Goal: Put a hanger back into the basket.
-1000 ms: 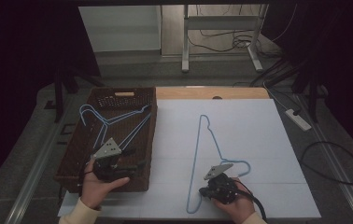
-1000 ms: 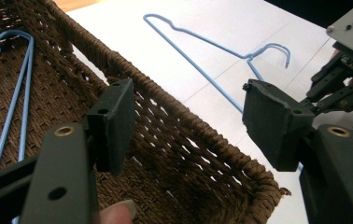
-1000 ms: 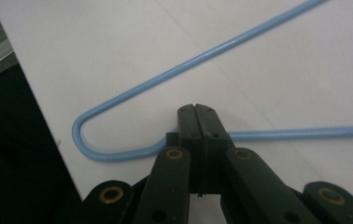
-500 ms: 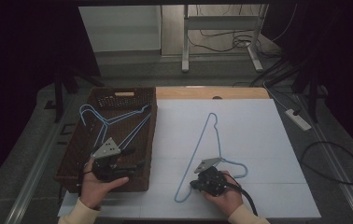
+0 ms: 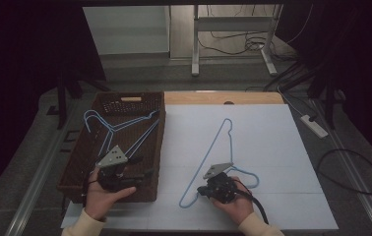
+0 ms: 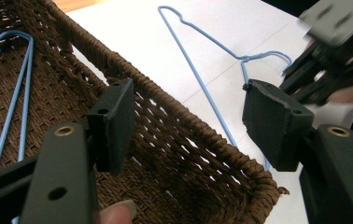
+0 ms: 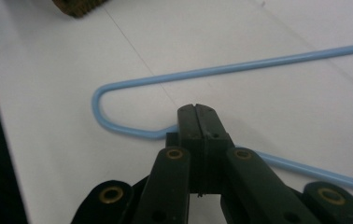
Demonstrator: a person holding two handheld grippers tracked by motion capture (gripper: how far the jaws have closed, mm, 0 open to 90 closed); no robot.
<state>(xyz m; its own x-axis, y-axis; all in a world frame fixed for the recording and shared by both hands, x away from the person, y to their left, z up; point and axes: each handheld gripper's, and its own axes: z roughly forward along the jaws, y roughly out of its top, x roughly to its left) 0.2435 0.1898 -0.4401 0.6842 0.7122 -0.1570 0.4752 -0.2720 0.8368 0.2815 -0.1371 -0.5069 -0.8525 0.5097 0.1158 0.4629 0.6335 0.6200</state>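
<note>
A light-blue wire hanger (image 5: 212, 147) lies slanted on the white table top (image 5: 272, 147). My right gripper (image 5: 201, 191) is shut on its lower bar near the bent corner; in the right gripper view the jaws (image 7: 197, 116) meet over the blue wire (image 7: 240, 69). My left gripper (image 5: 142, 177) hovers over the near right corner of a brown wicker basket (image 5: 130, 97), its jaws wide open with nothing between them (image 6: 186, 114). Two more blue hangers (image 5: 120, 128) lie inside the basket.
The basket's woven rim (image 6: 165, 109) runs between my open left jaws, and the table hanger (image 6: 198, 77) lies beyond it. A power strip (image 5: 314, 125) and cables (image 5: 351, 172) lie on the floor to the right. A desk frame (image 5: 233, 44) stands beyond the table.
My right gripper has shifted slightly left with the hanger, and the hanger has swung so that its far end now points further right. The left gripper has stayed in place.
</note>
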